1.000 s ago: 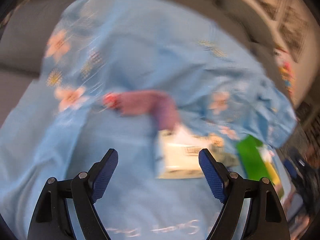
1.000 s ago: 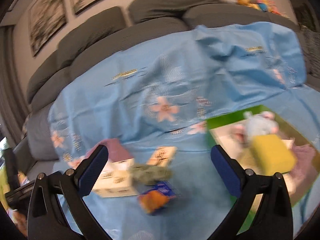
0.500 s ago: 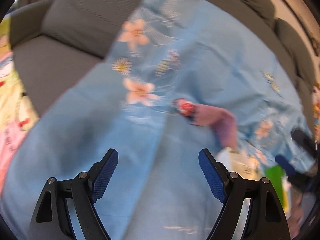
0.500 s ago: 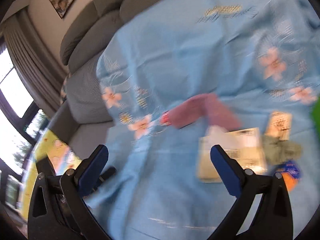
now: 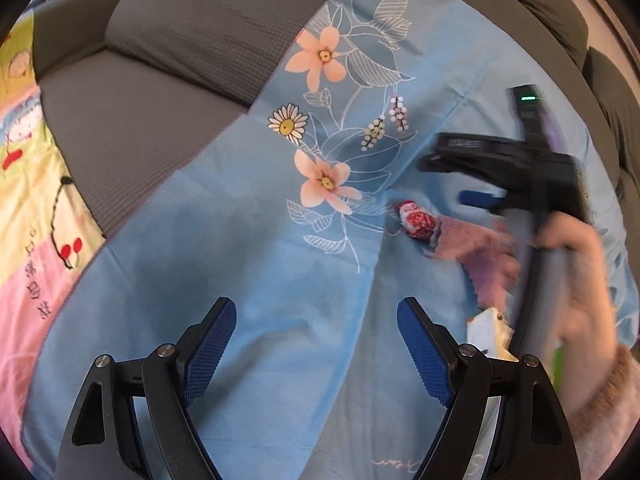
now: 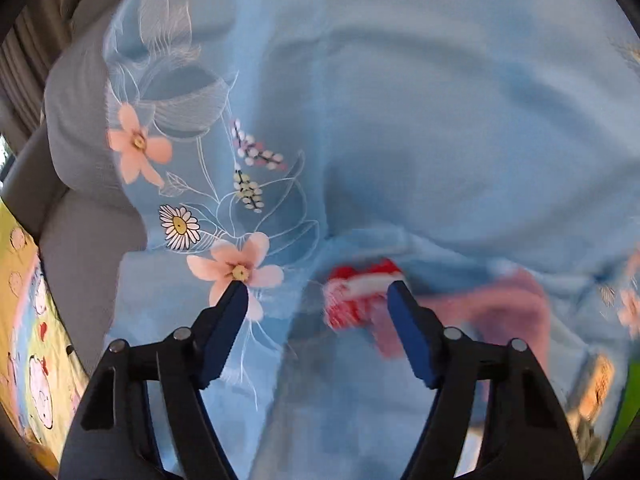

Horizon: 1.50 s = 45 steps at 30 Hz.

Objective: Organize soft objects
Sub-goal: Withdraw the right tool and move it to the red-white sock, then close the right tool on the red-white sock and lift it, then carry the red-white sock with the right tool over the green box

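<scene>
A small red-and-white soft toy [image 5: 416,222] lies on the blue flowered sheet [image 5: 280,264], touching a pink-purple cloth [image 5: 476,252]. My right gripper [image 6: 316,304] is open, and the toy [image 6: 356,298] sits just beyond and between its fingertips, with the pink cloth [image 6: 492,312] to its right. In the left wrist view the right gripper [image 5: 480,198] hovers just above the toy, held by a hand. My left gripper [image 5: 316,322] is open and empty over bare sheet, well short of the toy.
The sheet drapes over a grey sofa [image 5: 168,60]. A colourful cartoon blanket [image 5: 28,184] lies at the far left. A pale box [image 5: 488,336] and a green edge [image 5: 558,364] show at the right behind the hand.
Both grippers have swung left along the sofa. The right gripper has dropped close to the red-and-white toy, and it now appears in the left wrist view.
</scene>
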Each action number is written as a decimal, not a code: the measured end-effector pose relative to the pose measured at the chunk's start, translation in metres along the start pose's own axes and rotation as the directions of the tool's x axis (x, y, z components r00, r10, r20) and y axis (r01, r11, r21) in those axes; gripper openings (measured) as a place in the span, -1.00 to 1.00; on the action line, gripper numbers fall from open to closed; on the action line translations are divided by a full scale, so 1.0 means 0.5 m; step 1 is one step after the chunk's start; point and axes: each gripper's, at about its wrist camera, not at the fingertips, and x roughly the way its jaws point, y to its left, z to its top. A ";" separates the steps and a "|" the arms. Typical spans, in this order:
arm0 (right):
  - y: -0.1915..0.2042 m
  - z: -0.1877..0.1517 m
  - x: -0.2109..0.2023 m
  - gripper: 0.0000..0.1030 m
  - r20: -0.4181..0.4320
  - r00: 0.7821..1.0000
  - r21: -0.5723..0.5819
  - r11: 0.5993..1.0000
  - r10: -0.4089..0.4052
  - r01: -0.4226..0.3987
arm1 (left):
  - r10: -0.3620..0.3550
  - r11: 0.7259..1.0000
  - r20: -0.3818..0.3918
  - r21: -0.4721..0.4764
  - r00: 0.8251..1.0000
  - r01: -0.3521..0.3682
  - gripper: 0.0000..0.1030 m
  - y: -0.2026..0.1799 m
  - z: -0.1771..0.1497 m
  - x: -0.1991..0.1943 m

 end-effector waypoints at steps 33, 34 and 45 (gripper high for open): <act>0.015 -0.216 -0.069 0.10 -0.305 0.799 0.130 0.854 0.517 -0.503 | -0.173 0.984 -0.050 0.035 0.984 0.175 -0.11 -0.040 -0.028 0.022; 0.013 -0.222 -0.073 0.10 -0.296 0.793 0.132 0.845 0.533 -0.519 | -0.198 0.979 -0.051 0.040 0.979 0.200 -0.15 -0.044 -0.032 0.017; -0.045 -0.274 -0.201 0.10 -0.128 0.836 0.103 0.845 0.534 -0.524 | -0.292 0.932 -0.016 0.219 0.956 0.288 -0.19 -0.131 -0.097 -0.063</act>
